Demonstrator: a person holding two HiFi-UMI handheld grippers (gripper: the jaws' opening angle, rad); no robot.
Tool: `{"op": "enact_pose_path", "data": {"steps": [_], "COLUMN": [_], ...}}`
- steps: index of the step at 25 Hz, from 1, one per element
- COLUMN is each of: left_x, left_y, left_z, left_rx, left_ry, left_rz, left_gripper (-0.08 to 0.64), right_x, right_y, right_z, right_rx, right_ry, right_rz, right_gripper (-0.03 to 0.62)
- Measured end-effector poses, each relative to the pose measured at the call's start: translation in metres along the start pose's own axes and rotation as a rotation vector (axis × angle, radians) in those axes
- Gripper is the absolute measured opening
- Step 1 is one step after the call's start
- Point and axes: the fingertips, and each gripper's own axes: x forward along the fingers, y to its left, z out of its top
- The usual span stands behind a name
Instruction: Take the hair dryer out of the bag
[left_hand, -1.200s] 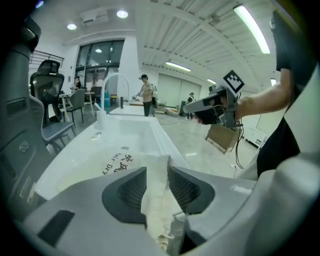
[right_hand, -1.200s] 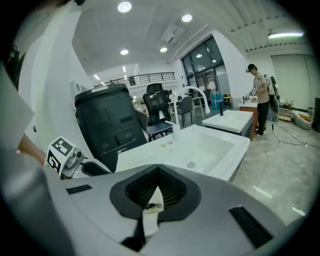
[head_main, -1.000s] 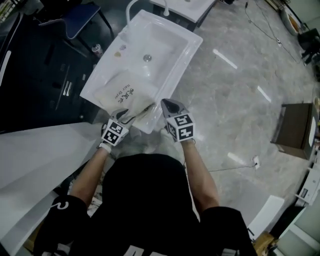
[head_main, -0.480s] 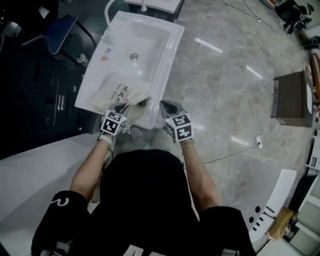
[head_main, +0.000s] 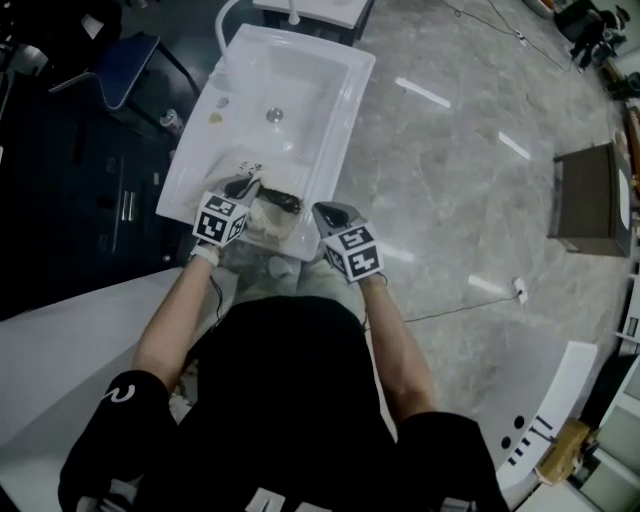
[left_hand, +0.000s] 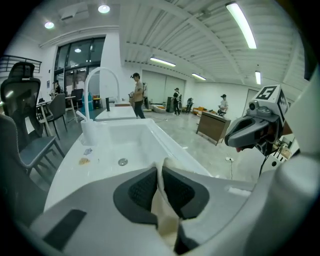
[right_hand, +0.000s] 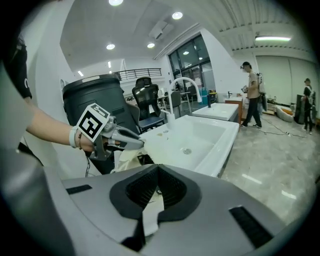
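Cream cloth of the bag (head_main: 262, 222) is bunched on the front edge of the white sink (head_main: 300, 85), the edge nearest the person. The jaws of the left claw (left_hand: 161, 186) have just been closing and pinch a fold of that cloth between the pads. The right claw (right_hand: 157, 187) is clamped tight on a narrow strip of the same cloth or on its drawstring; which of the two cannot be told.

Both claws work at the sink's front edge: the left claw over the basin's near corner, the right claw just outside the rim. The two-point hold appears to serve one purpose: each claw takes one side of the bag's mouth so the opening can be spread.

A dark shape in that opening, judged to be the hair dryer (head_main: 283, 202), lies between the claws just inside the sink's front rim, partly covered by cloth. Extraction is not yet done. Thin cloth may slip from the pads under pull.
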Motion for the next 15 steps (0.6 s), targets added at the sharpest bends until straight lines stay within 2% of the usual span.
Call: {"op": "enact_pose_path", "data": {"steps": [7, 15], "left_x": [0.007, 0.016], "left_y": [0.004, 0.015], "left_z": [0.002, 0.004], "left_rx": [0.014, 0.018], "left_ry": [-0.006, -0.009], "left_rz": [-0.048, -0.102], "left_gripper": [0.026, 0.028], "right_x": [0.064, 0.141], "right_y": [0.034, 0.051], "right_z": [-0.009, -0.025], "right_rx": [-0.091, -0.249], "right_ry": [0.111, 0.229], "right_rz": [0.193, 0.311], "right_gripper": [-0.009, -0.008]}}
